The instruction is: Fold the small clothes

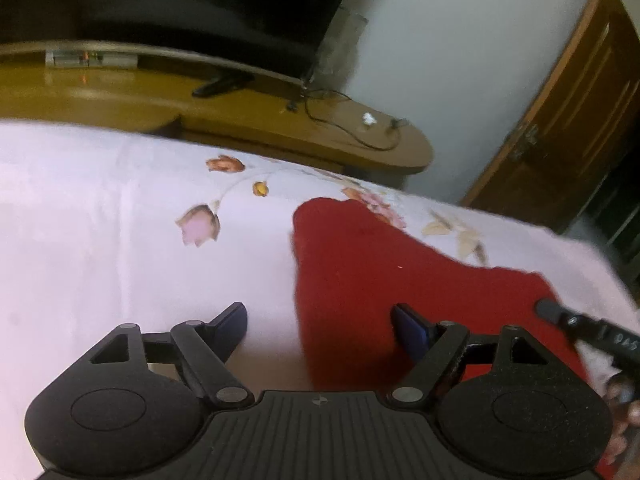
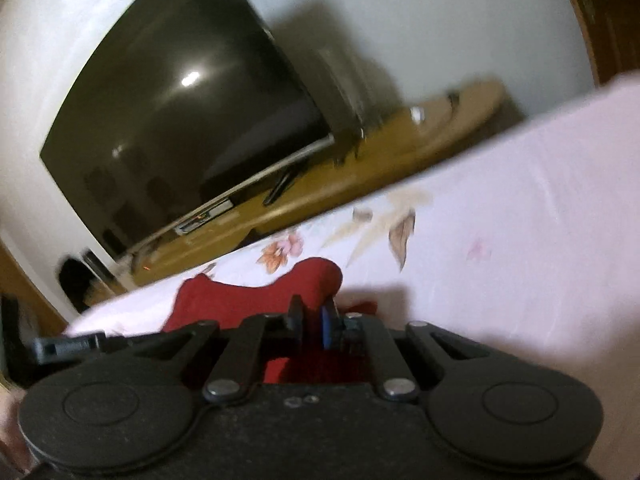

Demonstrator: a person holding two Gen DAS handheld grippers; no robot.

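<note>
A small red garment (image 1: 360, 280) lies on a white floral bedsheet (image 1: 100, 220). My left gripper (image 1: 320, 320) is open above the garment's left edge, one finger over the sheet, the other over the red cloth. My right gripper (image 2: 312, 312) is shut on the red garment (image 2: 248, 300), pinching a raised fold of it. The tip of the right gripper (image 1: 576, 324) shows at the right edge of the left wrist view, on the garment's right side.
A wooden TV bench (image 1: 240, 112) with a large dark television (image 2: 180, 120) stands beyond the bed's far edge, with cables and a remote on it. A wooden door (image 1: 568, 120) is at the right. A white wall is behind.
</note>
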